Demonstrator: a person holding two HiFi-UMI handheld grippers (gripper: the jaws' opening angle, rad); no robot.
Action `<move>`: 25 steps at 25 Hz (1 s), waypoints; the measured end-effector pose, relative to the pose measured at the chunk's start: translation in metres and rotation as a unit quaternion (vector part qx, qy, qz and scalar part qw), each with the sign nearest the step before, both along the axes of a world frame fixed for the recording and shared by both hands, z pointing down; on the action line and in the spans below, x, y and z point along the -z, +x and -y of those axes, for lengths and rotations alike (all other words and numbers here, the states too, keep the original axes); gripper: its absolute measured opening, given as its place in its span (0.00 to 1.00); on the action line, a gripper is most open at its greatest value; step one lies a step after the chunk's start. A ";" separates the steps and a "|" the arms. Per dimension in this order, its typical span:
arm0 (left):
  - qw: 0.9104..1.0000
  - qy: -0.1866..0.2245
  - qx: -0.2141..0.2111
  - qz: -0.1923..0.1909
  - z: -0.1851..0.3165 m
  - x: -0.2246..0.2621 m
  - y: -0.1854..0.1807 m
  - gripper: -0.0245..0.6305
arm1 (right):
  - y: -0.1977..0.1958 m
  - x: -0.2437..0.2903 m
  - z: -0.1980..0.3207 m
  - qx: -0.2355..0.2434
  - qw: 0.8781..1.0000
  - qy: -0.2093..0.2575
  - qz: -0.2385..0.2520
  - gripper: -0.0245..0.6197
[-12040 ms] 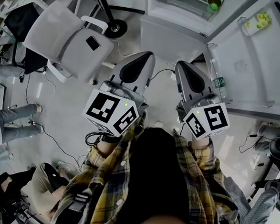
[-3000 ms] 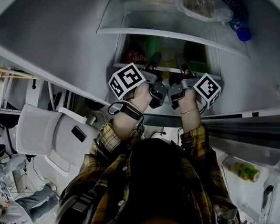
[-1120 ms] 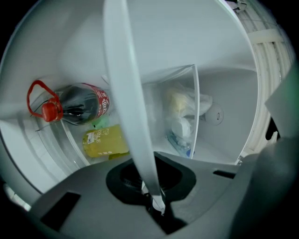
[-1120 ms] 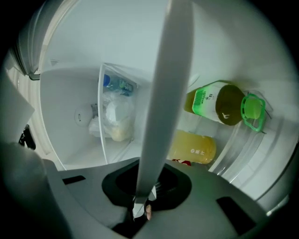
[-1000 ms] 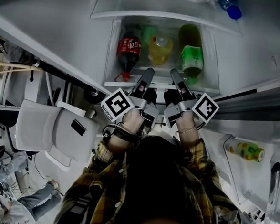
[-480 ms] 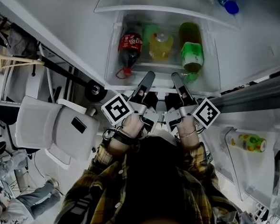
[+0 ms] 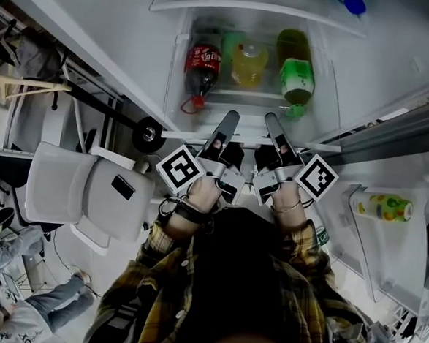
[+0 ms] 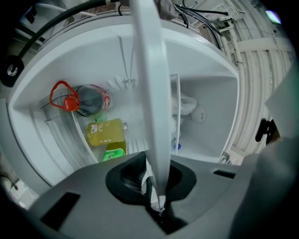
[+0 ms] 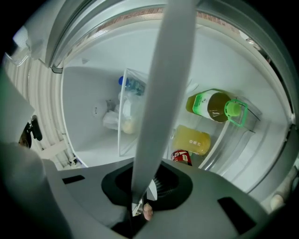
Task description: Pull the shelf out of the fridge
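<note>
The white fridge shelf (image 7: 179, 134) stands partly drawn out in the head view. A cola bottle (image 7: 201, 65), a yellow drink bottle (image 7: 250, 63) and a green bottle (image 7: 296, 74) lie on it. My left gripper (image 7: 231, 118) and right gripper (image 7: 270, 120) sit side by side at the middle of its front rim, each shut on that rim. In the left gripper view the rim (image 8: 149, 84) runs down into the left gripper (image 8: 157, 189). The right gripper view has the rim (image 9: 163, 93) pinched in the right gripper (image 9: 140, 191).
A glass shelf (image 7: 248, 8) with a blue-capped bottle (image 7: 351, 2) lies above. The open fridge door (image 7: 413, 166) at the right holds a yellow bottle (image 7: 380, 206). A grey chair (image 7: 88, 195) stands at the left, with a seated person (image 7: 14, 314) at lower left.
The shelf has slid further out of the fridge toward me, showing more of the bottles. Both grippers moved back with it, still holding the front rim.
</note>
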State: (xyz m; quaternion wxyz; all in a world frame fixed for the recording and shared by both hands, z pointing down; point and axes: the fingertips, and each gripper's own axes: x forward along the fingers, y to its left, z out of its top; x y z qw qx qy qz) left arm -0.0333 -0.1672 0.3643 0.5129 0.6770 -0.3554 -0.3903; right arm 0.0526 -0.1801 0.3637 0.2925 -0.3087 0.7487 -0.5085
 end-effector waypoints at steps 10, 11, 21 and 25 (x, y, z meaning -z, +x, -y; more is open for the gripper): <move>1.000 0.010 0.004 0.001 -0.012 0.005 -0.002 0.09 | -0.001 0.005 -0.011 0.001 1.000 0.009 -0.005 0.11; 1.000 0.010 0.004 0.000 -0.012 0.006 -0.002 0.09 | -0.001 0.005 -0.011 0.000 1.000 0.008 -0.005 0.11; 1.000 0.009 0.005 0.000 -0.012 0.008 -0.002 0.09 | -0.001 0.007 -0.011 -0.001 1.000 0.004 -0.002 0.11; 1.000 0.007 0.004 -0.001 -0.011 0.007 -0.002 0.09 | -0.001 0.006 -0.010 -0.001 1.000 0.004 -0.005 0.11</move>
